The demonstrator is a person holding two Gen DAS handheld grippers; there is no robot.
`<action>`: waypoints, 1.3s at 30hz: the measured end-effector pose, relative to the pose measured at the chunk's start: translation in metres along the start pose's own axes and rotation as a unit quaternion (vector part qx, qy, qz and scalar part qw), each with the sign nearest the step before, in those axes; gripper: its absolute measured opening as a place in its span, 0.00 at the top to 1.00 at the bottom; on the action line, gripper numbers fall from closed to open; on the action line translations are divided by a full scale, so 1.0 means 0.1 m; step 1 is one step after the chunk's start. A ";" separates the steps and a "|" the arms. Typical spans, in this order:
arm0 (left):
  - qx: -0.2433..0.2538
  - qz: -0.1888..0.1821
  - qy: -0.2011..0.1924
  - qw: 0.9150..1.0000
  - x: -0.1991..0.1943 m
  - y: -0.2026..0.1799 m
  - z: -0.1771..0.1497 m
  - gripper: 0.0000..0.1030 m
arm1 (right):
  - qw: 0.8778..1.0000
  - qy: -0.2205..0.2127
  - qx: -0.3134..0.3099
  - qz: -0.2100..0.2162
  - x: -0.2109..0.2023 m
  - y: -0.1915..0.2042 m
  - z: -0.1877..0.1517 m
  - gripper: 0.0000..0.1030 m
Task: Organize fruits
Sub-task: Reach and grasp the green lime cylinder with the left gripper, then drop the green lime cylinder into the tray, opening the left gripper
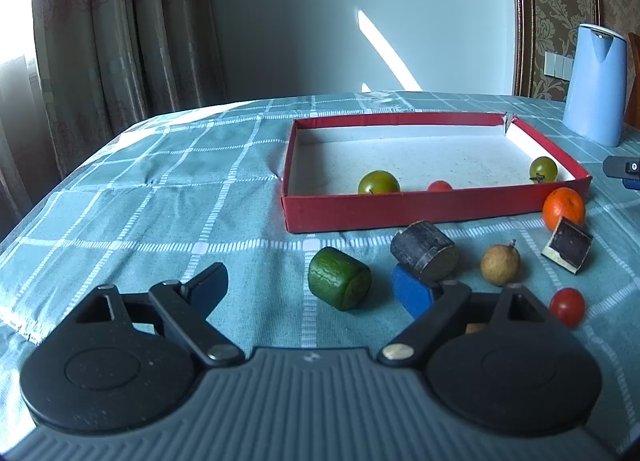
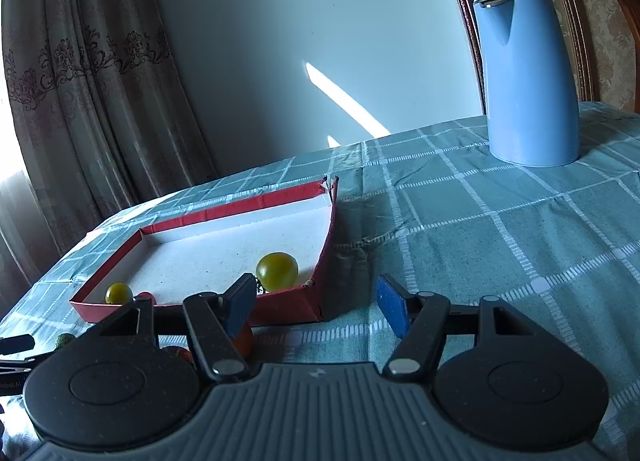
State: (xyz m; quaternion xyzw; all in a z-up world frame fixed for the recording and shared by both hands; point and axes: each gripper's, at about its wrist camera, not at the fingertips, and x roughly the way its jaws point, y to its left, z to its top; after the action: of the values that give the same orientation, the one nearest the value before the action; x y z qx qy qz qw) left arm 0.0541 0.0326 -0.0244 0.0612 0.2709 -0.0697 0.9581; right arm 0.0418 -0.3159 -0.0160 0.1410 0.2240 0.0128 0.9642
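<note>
A red cardboard tray [image 1: 400, 210] lies on the checked tablecloth and holds two green tomatoes [image 1: 378, 182] [image 1: 543, 169] and a small red one [image 1: 439, 186]. In front of it lie a green cylinder [image 1: 339, 284], a dark cylinder [image 1: 425, 256], a brown round fruit [image 1: 500, 264], an orange [image 1: 563, 207], a dark wedge [image 1: 567, 244] and a red cherry tomato [image 1: 566, 306]. My left gripper [image 1: 308, 289] is open and empty, just short of the green cylinder. My right gripper [image 2: 316, 303] is open and empty beside the tray's near right corner [image 2: 316, 301]; the orange [image 2: 244, 339] shows under its left finger.
A light blue kettle [image 2: 528, 81] stands at the back right of the table. Curtains hang at the left and a pale wall is behind. The tablecloth edge drops off at the left. The right gripper's tip [image 1: 624, 171] shows at the right edge of the left wrist view.
</note>
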 end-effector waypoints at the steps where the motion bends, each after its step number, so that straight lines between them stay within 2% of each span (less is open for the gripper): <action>1: 0.001 -0.002 0.001 1.000 0.01 0.00 0.00 0.19 | 1.000 0.000 0.000 0.000 0.00 0.00 0.00 0.36; 7: -0.004 -0.029 0.023 0.999 0.12 0.04 0.01 0.48 | 1.000 0.000 -0.002 0.002 0.01 0.01 0.00 0.36; 9: -0.006 -0.050 0.025 0.998 0.13 0.04 0.00 0.63 | 1.000 -0.001 -0.003 0.001 0.01 0.02 0.00 0.36; 12: 0.007 -0.054 0.024 0.998 0.13 0.00 0.00 0.69 | 1.000 -0.001 -0.006 0.002 0.01 0.02 0.00 0.36; 16: 0.016 -0.045 0.017 0.999 0.11 -0.05 -0.01 0.71 | 1.000 -0.003 -0.005 0.003 0.01 0.02 -0.01 0.36; 17: 0.014 -0.037 0.013 0.999 0.09 -0.05 -0.01 0.78 | 1.000 -0.002 -0.005 0.004 0.01 0.02 -0.01 0.36; 24: 0.005 -0.029 -0.004 1.000 -0.02 -0.02 0.01 0.78 | 1.000 -0.005 -0.005 0.006 0.01 0.02 -0.01 0.36; 29: 0.004 -0.028 -0.027 0.999 -0.04 -0.05 0.25 0.78 | 1.000 -0.005 -0.003 0.007 0.00 0.01 -0.01 0.36; 35: 0.003 -0.013 -0.031 0.999 0.27 -0.08 0.60 0.78 | 1.000 -0.004 0.000 0.007 0.00 0.01 0.00 0.36; 39: 0.000 -0.003 -0.025 1.000 0.50 -0.10 0.70 0.76 | 1.000 -0.003 0.001 0.009 0.01 0.01 0.00 0.36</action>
State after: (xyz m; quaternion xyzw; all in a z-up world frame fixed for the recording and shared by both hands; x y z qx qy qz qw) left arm 0.1302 0.0073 0.0075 0.0589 0.2474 -0.0742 0.9643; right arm 0.0426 -0.3154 -0.0158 0.1441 0.2195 0.0207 0.9647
